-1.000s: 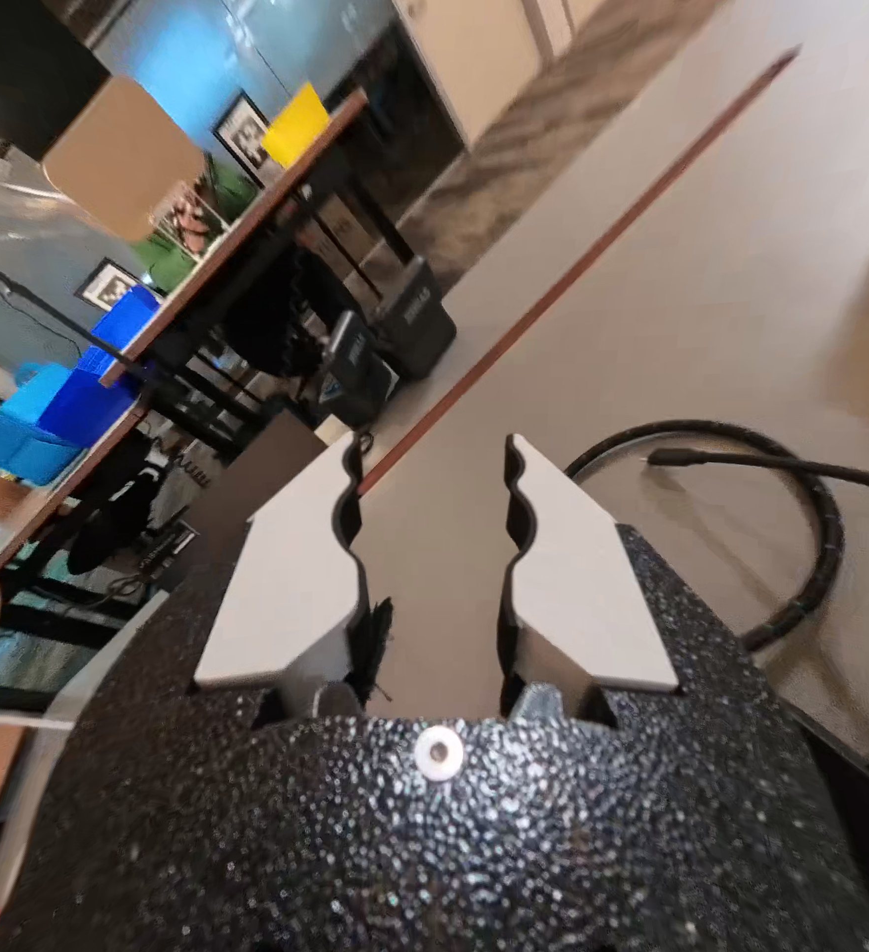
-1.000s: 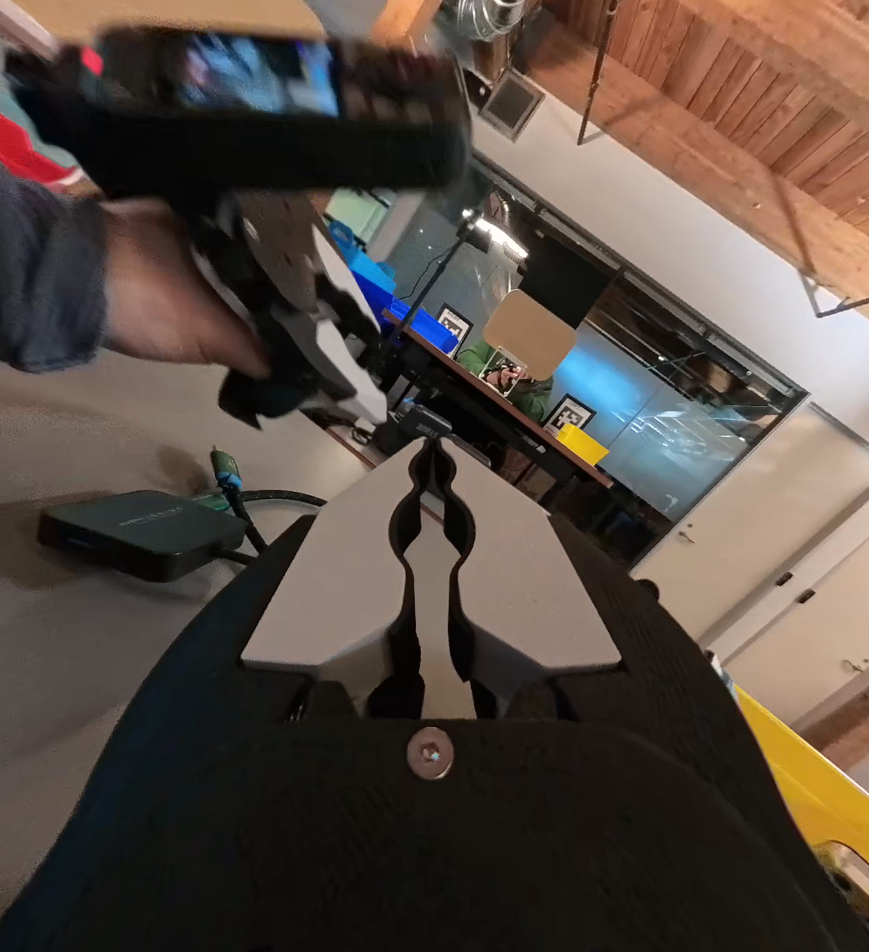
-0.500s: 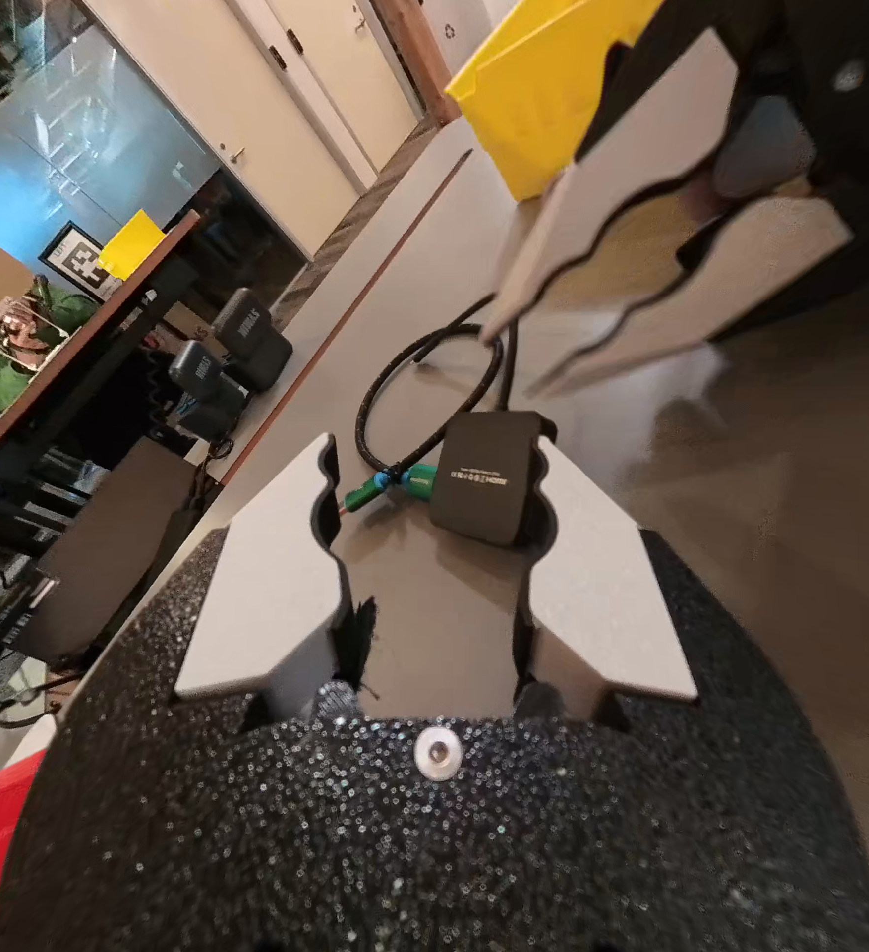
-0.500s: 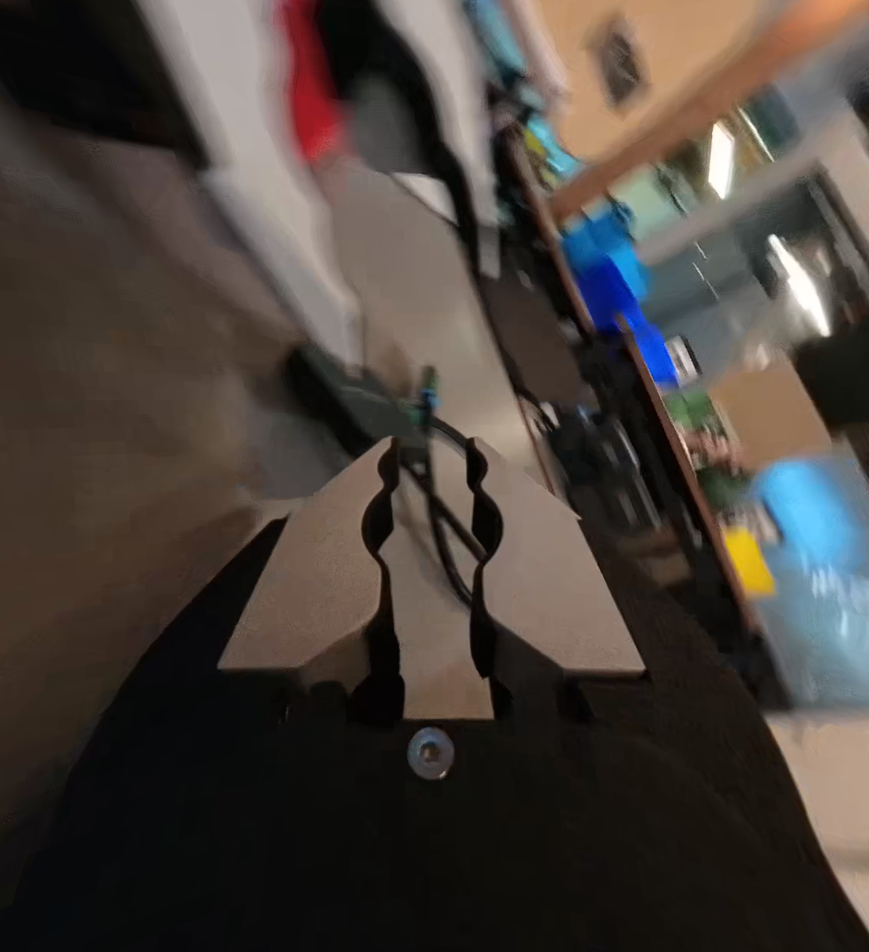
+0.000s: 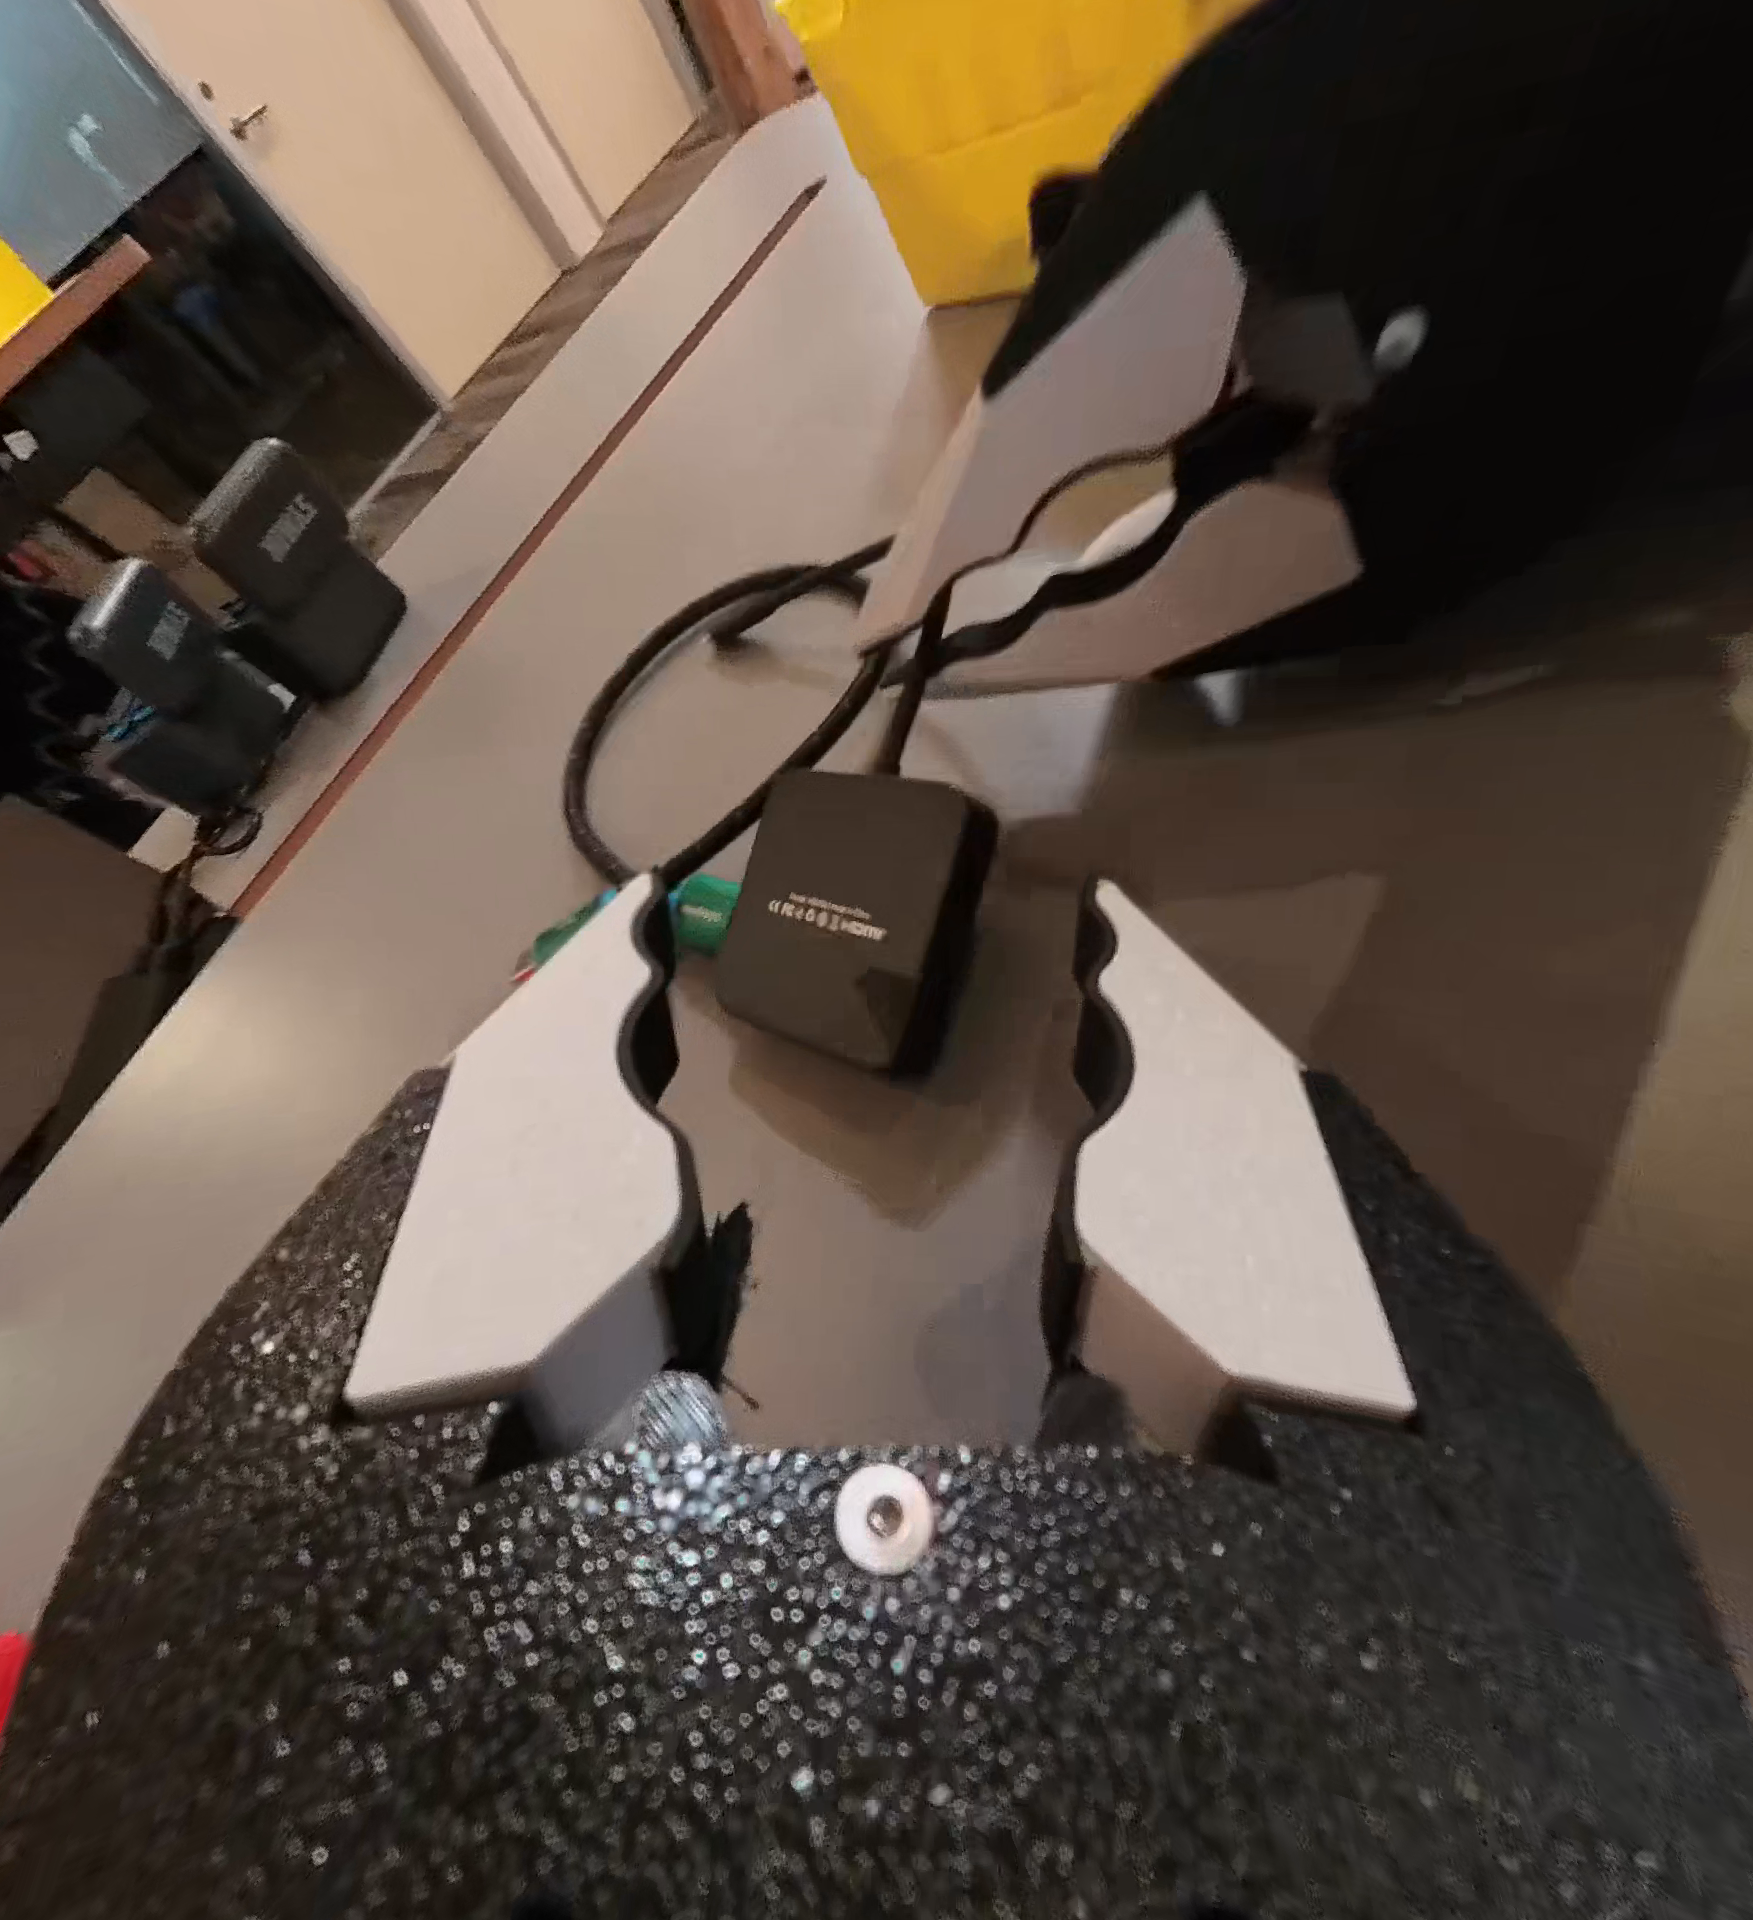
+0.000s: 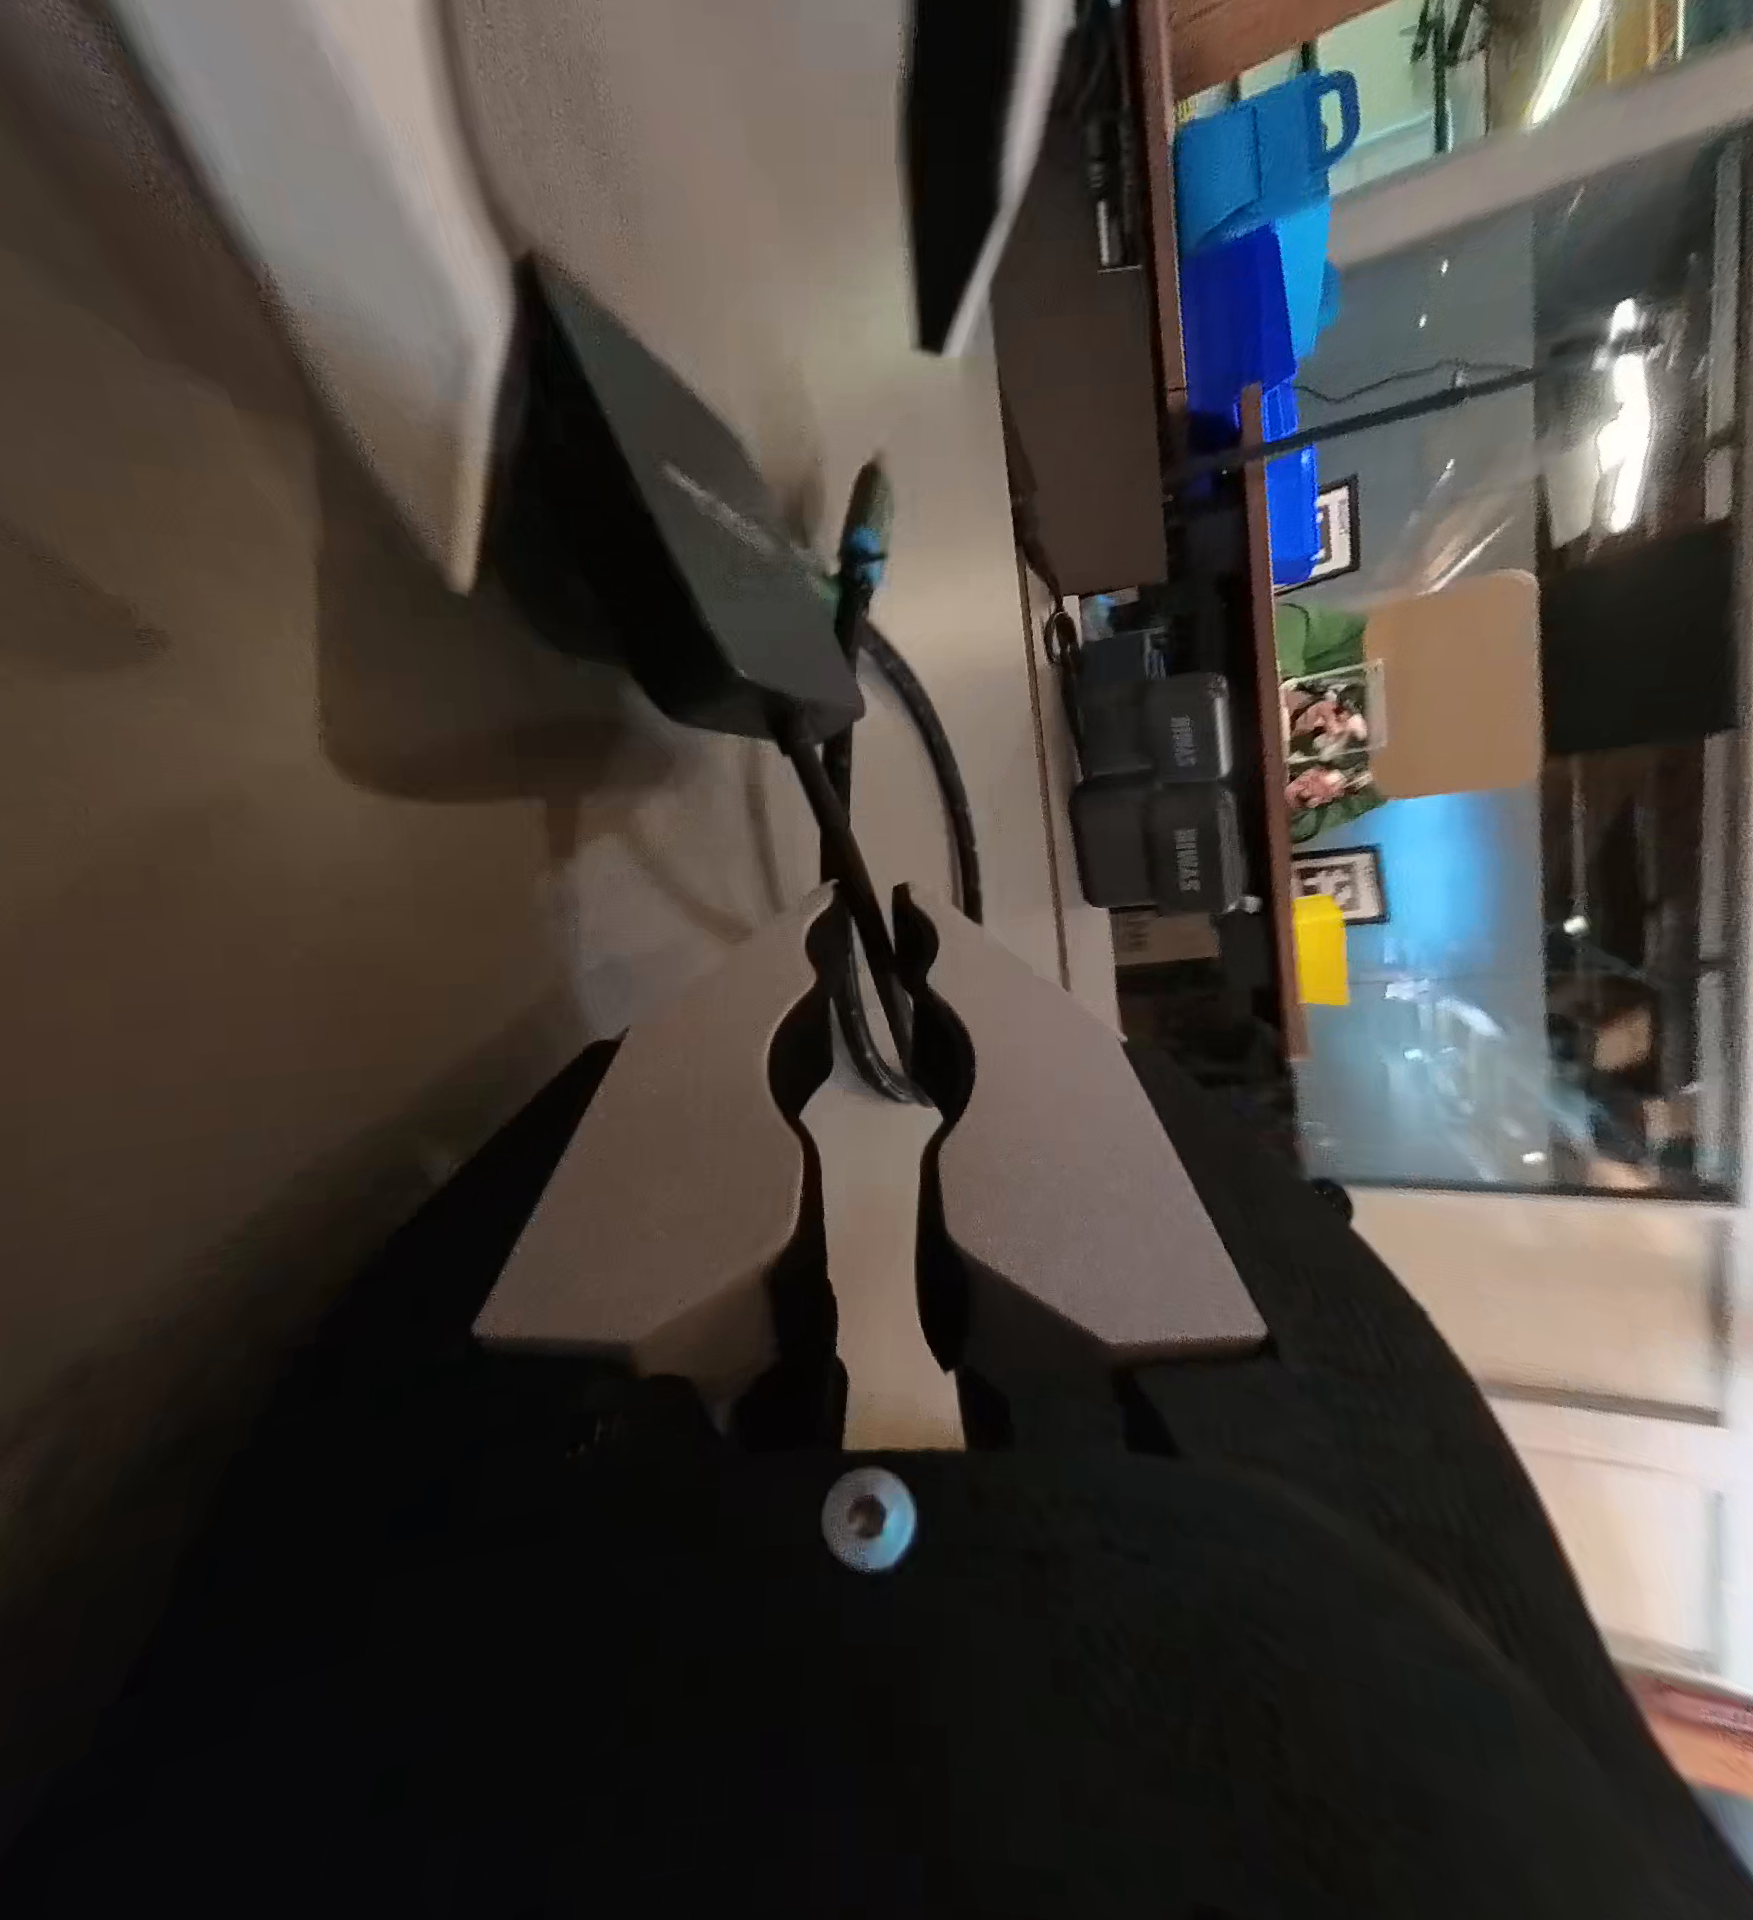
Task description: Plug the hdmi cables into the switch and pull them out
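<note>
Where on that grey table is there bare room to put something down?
The table is bare left of the black switch box, out to its brown edge strip, and on its right side too. It is crowded behind the box, where the cables loop and the right claw reaches in.

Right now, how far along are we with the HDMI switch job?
Early, by the look of it. Done: one green-ended cable appears seated in the switch. In hand: right gripper is nearly closed around the thin black lead; left gripper is open, empty, facing the switch. Left: any further plugging in, then pulling them out.
</note>
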Demonstrator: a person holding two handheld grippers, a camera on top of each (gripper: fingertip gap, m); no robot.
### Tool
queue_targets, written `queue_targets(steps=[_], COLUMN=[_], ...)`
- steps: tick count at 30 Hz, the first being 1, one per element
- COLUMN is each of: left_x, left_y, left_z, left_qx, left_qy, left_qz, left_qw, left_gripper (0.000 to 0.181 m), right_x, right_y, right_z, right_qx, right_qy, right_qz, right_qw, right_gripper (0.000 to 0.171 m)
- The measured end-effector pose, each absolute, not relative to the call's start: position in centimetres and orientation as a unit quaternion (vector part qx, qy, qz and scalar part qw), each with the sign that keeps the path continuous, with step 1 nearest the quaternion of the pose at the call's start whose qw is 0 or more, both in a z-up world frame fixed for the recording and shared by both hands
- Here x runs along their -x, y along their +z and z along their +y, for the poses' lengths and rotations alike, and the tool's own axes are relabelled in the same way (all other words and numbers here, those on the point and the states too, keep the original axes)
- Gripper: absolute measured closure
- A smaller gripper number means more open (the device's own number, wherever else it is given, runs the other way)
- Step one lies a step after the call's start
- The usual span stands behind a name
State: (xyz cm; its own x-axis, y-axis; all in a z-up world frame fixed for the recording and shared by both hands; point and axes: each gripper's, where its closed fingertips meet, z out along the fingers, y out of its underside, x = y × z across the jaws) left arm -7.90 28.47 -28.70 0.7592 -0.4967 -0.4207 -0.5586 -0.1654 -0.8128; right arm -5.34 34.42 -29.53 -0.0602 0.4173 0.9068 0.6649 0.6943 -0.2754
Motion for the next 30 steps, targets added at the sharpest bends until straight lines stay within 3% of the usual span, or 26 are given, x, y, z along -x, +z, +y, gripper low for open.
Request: queue_targets(steps=[6,10,12,16,20,23,27,30], left_x=[10.3,11.0,11.7,12.1,12.4,12.2,10.6,9.5], left_y=[-29.3,-28.8,-28.6,-28.7,-27.1,-25.6,-21.6,-19.2], left_z=[29.5,29.9,29.9,29.8,29.6,29.3,28.0,26.4], left_qx=[0.714,0.673,0.652,0.645,0.715,0.753,0.699,0.636], left_qy=[0.242,0.342,0.403,0.436,0.301,0.124,-0.151,-0.275], left_qz=[0.411,0.432,0.451,0.459,0.37,0.274,0.186,0.183], left_qw=[0.513,0.492,0.458,0.428,0.511,0.585,0.674,0.697], left_gripper=[0.114,0.132,0.162,0.168,0.17,0.171,0.17,0.17], right_x=[6.1,6.6,6.8,6.9,6.9,6.3,6.5,7.1], right_y=[-27.3,-27.0,-26.8,-27.0,-23.5,-20.3,-20.3,-21.2], right_z=[32.7,31.4,31.0,30.8,29.5,27.5,25.5,25.3], right_qx=[0.417,0.406,0.397,0.396,0.371,0.346,0.351,0.424], right_qy=[-0.031,-0.015,-0.015,-0.003,0.078,0.195,0.31,0.424], right_qz=[-0.681,-0.681,-0.682,-0.68,-0.624,-0.575,-0.578,-0.556], right_qw=[0.6,0.609,0.614,0.616,0.683,0.715,0.668,0.575], right_gripper=[0.166,0.166,0.166,0.165,0.146,0.146,0.153,0.156])
